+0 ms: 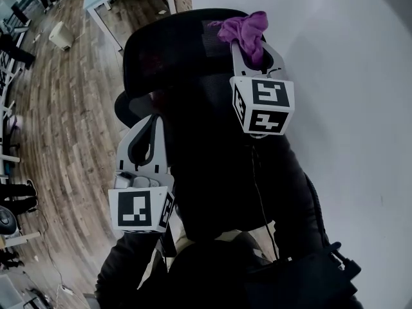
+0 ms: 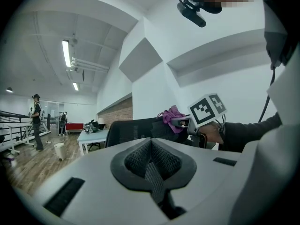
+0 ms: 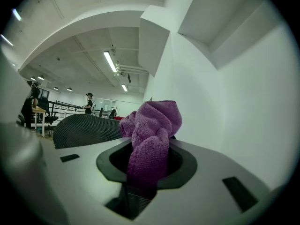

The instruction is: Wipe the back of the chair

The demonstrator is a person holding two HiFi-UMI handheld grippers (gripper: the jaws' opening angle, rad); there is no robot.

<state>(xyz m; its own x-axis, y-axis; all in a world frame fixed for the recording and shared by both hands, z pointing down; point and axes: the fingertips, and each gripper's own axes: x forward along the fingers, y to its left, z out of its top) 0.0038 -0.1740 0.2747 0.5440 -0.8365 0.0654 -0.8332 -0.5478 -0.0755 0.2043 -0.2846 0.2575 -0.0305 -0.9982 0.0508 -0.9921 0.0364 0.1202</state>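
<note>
While the purple cloth (image 1: 244, 28) sits bunched at the top edge of the chair back (image 1: 168, 51), you have little to show how much wiping is done: the black mesh carries no visible mark, streak or damp patch anywhere. Your right gripper (image 1: 255, 46) is clamped on the cloth, which spills up out of its jaws, and it hangs just beside the upper right corner of the back. I judge you are at or near the start of a pass along the top, with the wide lower part left to cover. Your left gripper (image 1: 149, 122) has its jaws pressed together on nothing and hangs low at the chair's left side, taking no part in the wipe as far as I can see. Whether the cloth is pressed against the mesh or only held near it cannot be told, since in the right gripper view the wad blocks the jaw tips. Below the top edge, the chair back merges with your dark sleeves and clothing, so its lower half and the seat are hard to make out.
</note>
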